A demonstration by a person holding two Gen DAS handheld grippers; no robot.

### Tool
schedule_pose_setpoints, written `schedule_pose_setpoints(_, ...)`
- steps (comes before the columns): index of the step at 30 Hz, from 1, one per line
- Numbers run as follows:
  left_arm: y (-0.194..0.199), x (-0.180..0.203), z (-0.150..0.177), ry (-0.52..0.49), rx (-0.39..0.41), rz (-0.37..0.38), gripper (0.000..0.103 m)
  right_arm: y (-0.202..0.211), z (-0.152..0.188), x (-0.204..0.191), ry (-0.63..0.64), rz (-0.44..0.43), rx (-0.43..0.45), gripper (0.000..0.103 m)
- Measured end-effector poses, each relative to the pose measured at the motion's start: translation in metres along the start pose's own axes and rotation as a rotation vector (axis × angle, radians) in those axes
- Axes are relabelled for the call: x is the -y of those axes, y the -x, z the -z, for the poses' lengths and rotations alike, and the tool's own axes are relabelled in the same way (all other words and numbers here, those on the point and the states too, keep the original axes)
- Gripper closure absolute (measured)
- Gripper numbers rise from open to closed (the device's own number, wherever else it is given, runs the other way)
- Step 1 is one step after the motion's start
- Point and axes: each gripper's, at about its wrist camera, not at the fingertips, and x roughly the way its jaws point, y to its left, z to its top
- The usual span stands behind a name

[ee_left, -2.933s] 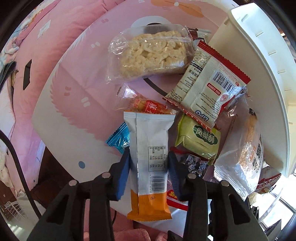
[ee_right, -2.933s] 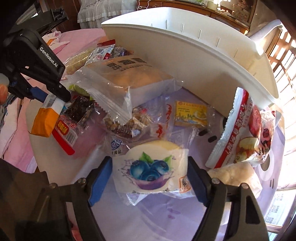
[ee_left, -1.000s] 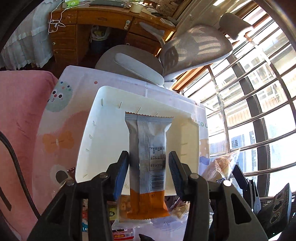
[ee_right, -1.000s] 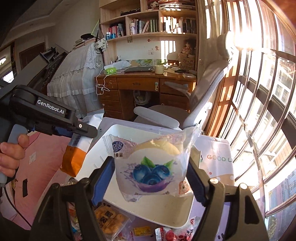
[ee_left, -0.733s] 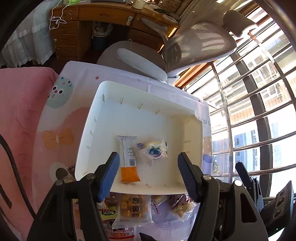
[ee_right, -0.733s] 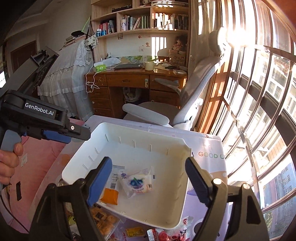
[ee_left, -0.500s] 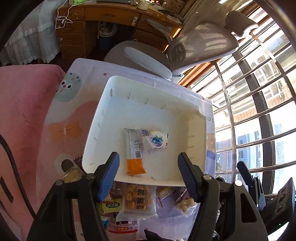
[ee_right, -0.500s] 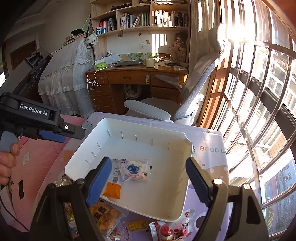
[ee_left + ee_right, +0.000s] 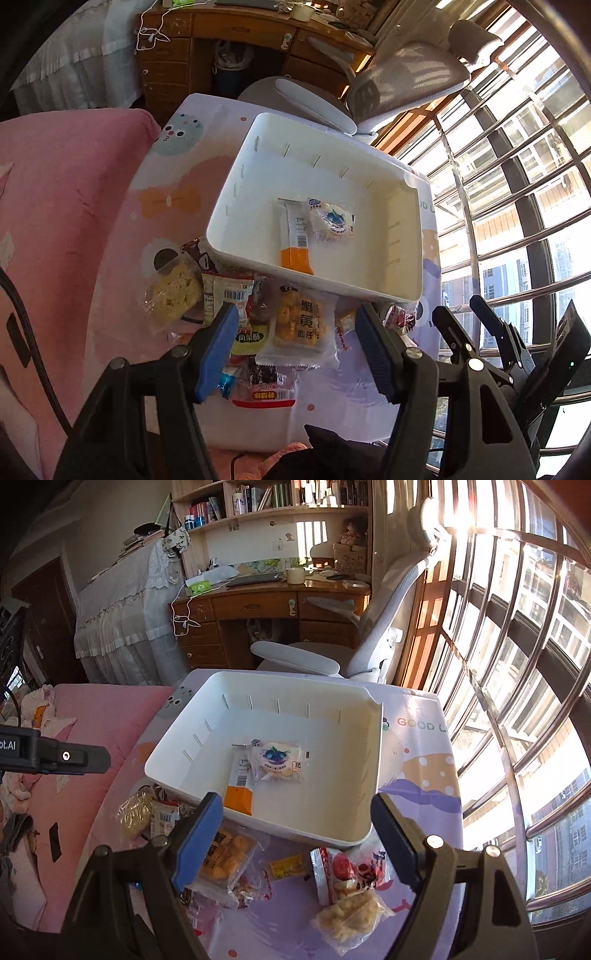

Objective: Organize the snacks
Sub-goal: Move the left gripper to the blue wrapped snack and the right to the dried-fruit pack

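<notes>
**Snacks: two in the white bin, the rest piled on the desk**

Left wrist view first. The white bin (image 9: pixel 236 206) sits on the desk (image 9: pixel 122 236), which has a pastel cartoon cloth on it. Two snacks lie side by side on the bin floor and touch — an orange-ended wafer pack (image 9: pixel 293 236) and a blueberry bun pack (image 9: pixel 332 221). The loose pile sits just below the bin's near wall: a clear bag of rice crackers (image 9: pixel 171 291), a red-edged barcode pack (image 9: pixel 225 295), a yellow pastry pack (image 9: pixel 301 321). The left gripper (image 9: pixel 293 347) hangs over that pile with its fingers spread wide, nothing between them.

Right wrist view — same bin (image 9: pixel 177 753), same two packs inside: wafer (image 9: pixel 240 786), bun (image 9: pixel 277 762). On the cloth below the bin are the yellow pastry pack (image 9: pixel 225 860), a small yellow sachet (image 9: pixel 288 866), a red-and-white strawberry pack (image 9: pixel 343 875) and a clear bag of puffs (image 9: pixel 347 915). The right gripper (image 9: pixel 297 843) has its fingers wide apart and empty too. An office chair (image 9: pixel 388 627) stands past the desk's far edge.
</notes>
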Motion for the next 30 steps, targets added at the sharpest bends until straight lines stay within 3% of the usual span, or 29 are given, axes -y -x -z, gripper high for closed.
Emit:
schedule_pose_setpoints(8,0.009,-0.038,0.048,0.081,-0.016,-0.036,0.039,0.001,0.02,0.002,-0.096,-0.09,-0.084,0.02)
schedule_pose_setpoints(16,0.01,-0.071,0.073,0.041,-0.033,-0.086,0.039,0.001,0.035,-0.016,-0.13,-0.148,-0.158,0.02)
schedule_pose_setpoints(24,0.019,-0.099,0.076,-0.108,-0.059,-0.096,0.039,0.002,0.052,-0.04,-0.295,-0.13,-0.237,0.02)
schedule_pose_setpoints(30,0.029,-0.114,0.071,-0.307,-0.062,-0.062,0.039,0.004,0.075,-0.063,-0.47,-0.083,-0.272,0.02)
